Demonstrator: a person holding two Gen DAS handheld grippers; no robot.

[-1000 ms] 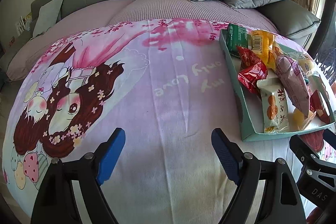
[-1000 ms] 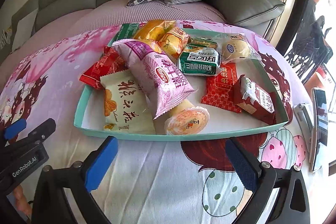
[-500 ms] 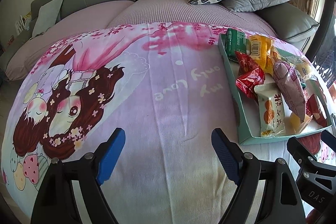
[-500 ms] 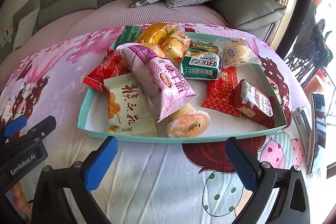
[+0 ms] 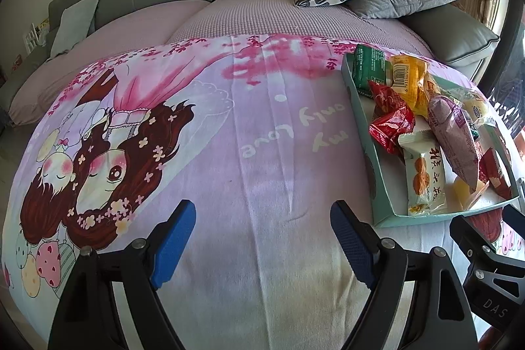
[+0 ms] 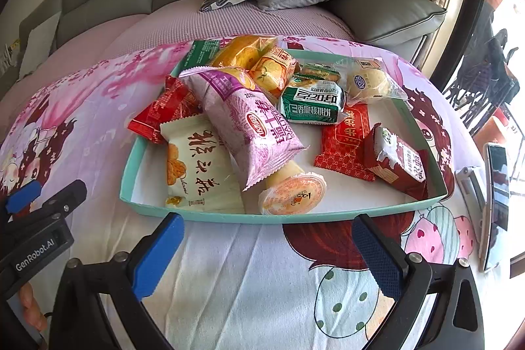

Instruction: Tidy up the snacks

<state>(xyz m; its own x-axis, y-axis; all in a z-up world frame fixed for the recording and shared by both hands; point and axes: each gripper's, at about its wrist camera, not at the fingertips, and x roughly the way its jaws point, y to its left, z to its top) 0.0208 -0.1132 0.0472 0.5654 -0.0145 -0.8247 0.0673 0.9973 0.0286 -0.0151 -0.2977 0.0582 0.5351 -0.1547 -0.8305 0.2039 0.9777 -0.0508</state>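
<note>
The left gripper and right gripper both hung wide open and empty above the blanket, just short of the snack tray.

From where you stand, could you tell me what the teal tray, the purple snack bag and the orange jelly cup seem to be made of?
Teal tray: probably cardboard, matte; thin straight walls, white inside.
Purple snack bag: plastic film, slightly glossy; crinkles, serrated sealed end.
Orange jelly cup: likely translucent plastic with a printed peel-off film lid; the lid's material is uncertain.
</note>
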